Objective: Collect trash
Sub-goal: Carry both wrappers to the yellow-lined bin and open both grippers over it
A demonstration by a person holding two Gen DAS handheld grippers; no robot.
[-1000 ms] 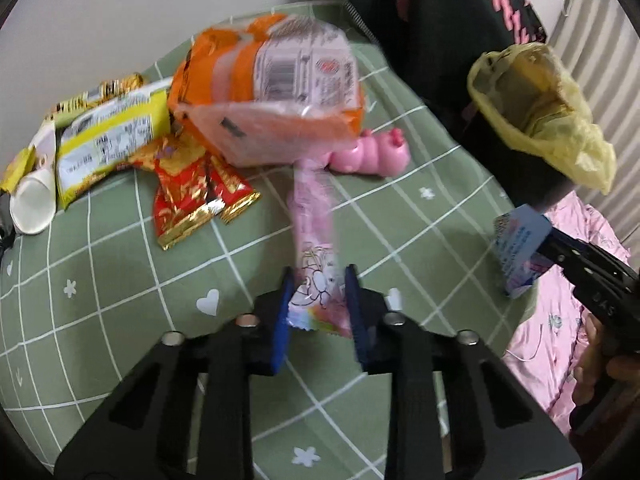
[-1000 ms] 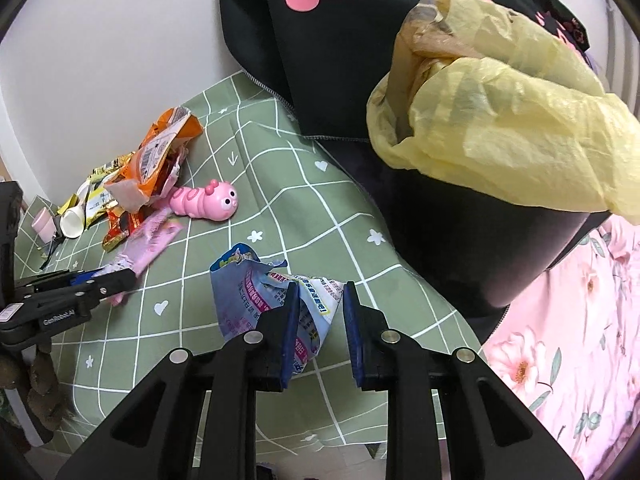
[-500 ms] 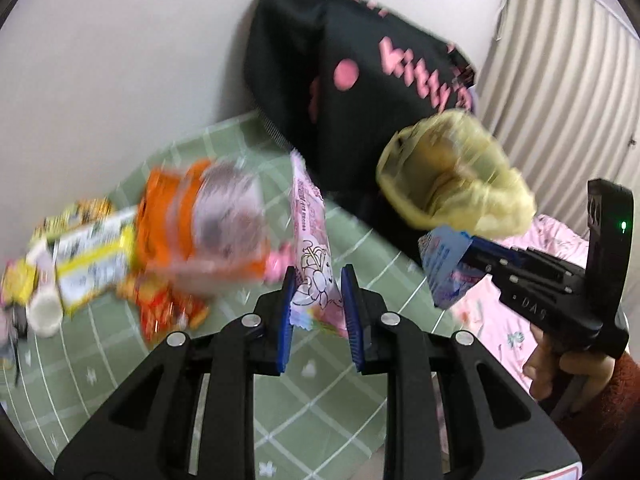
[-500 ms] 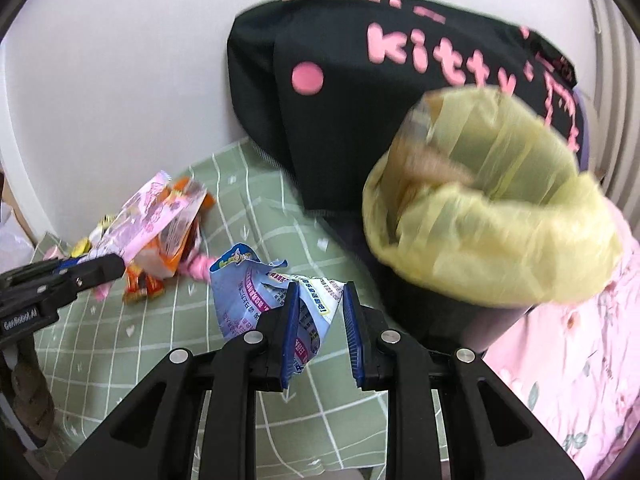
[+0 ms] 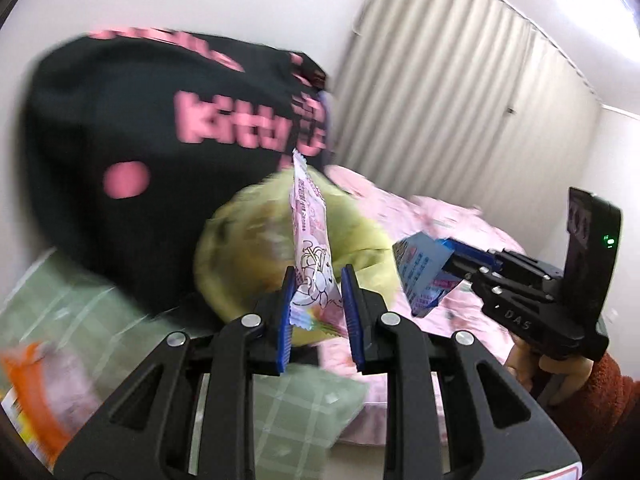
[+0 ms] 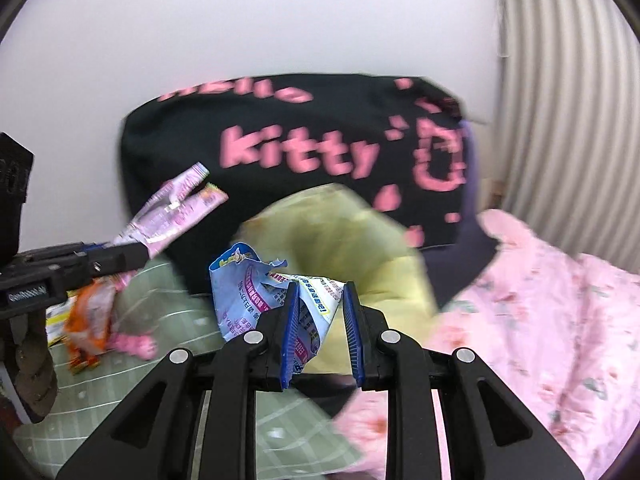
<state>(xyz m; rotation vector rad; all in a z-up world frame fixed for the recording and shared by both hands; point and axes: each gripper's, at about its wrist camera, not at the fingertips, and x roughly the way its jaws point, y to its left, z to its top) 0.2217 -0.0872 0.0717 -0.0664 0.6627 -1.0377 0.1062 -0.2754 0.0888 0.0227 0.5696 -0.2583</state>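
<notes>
The yellow-lined bin (image 6: 340,236) fills the middle of both my views, standing against the black Hello Kitty cushion (image 6: 280,132) at the edge of the green checked bed cover (image 6: 168,308), with the pink floral bedding (image 6: 560,320) off to its right. Its open mouth lies ahead of and below both pairs of fingers, so I judge the coming move to be a short reach forward and down over the rim, then a release. My right gripper (image 6: 318,308) is clamped on the crumpled blue wrapper (image 6: 248,292), which fans out to the left of the fingers and overlaps the near edge of the liner in that view; I read this hand as the one closer to the opening. My left gripper (image 5: 316,292) pinches the pink wrapper (image 5: 310,240) by its lower end, its long axis standing almost upright above the fingers and in line with the bin behind it. From the right camera that same wrapper slants up and to the right, still left of the bin mouth, so the left hand has further to cross. More litter, an orange packet (image 6: 90,312) among it, lies on the cover to the left.
</notes>
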